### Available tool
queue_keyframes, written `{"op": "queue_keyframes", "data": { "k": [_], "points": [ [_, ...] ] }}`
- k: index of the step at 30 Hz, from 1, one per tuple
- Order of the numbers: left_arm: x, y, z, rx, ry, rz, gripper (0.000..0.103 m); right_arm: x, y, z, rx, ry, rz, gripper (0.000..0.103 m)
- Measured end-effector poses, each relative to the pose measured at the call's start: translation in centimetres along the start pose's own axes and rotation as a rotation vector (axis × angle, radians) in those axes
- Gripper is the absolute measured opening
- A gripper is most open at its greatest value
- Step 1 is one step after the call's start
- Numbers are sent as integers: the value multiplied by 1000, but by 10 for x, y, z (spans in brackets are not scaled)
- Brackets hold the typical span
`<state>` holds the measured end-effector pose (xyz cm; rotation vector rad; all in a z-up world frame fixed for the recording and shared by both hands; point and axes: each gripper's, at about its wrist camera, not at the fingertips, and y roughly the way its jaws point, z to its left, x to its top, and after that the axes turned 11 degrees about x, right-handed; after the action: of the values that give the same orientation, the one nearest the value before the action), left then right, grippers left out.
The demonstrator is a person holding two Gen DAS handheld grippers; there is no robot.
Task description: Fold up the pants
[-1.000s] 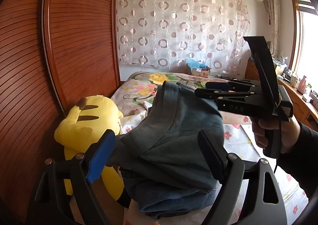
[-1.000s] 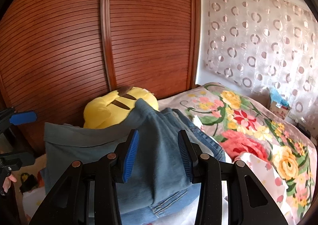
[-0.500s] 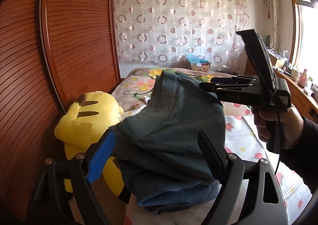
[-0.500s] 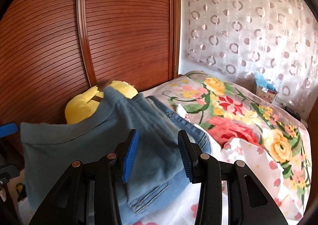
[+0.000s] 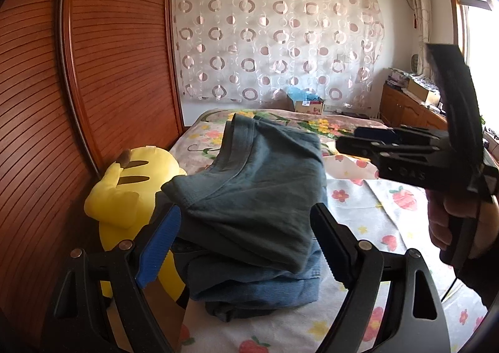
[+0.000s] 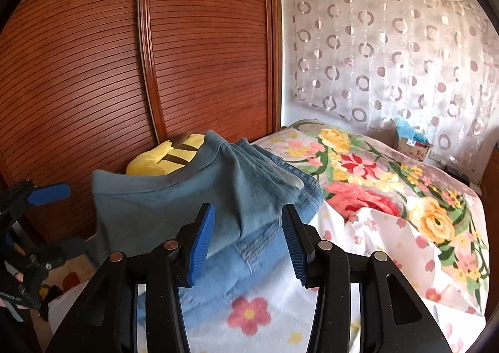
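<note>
I am holding my left gripper and right gripper wide apart, gripping nothing. The pants are lying folded in 1 soft, limp stack on the bed; the thick hems probably offer the firmest hold.

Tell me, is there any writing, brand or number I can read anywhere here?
"DAS": faint raised letters on the side of the right gripper; the first letter is unsure.
The label on the cardboard box by the curtain: too small and blurred to read.
Nothing readable on the jeans, the yellow plush toy or the left gripper.
</note>
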<state>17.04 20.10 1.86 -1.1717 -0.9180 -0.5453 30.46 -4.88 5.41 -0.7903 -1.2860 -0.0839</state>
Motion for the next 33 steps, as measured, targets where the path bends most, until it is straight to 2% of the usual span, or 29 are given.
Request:
{"op": "queue_keyframes", "data": {
  "k": [23,26,33],
  "points": [
    [6,-72,-49,-133,75,-85,86,-52,-145,59,-155,52,-103,48],
    [4,-84,-57,-176,72,-102,86,-59,-163,66,-187,69,-117,53],
    [-1,-111,-76,-184,69,-121,86,-77,-205,95,-244,100,-163,60]
  ]
}}
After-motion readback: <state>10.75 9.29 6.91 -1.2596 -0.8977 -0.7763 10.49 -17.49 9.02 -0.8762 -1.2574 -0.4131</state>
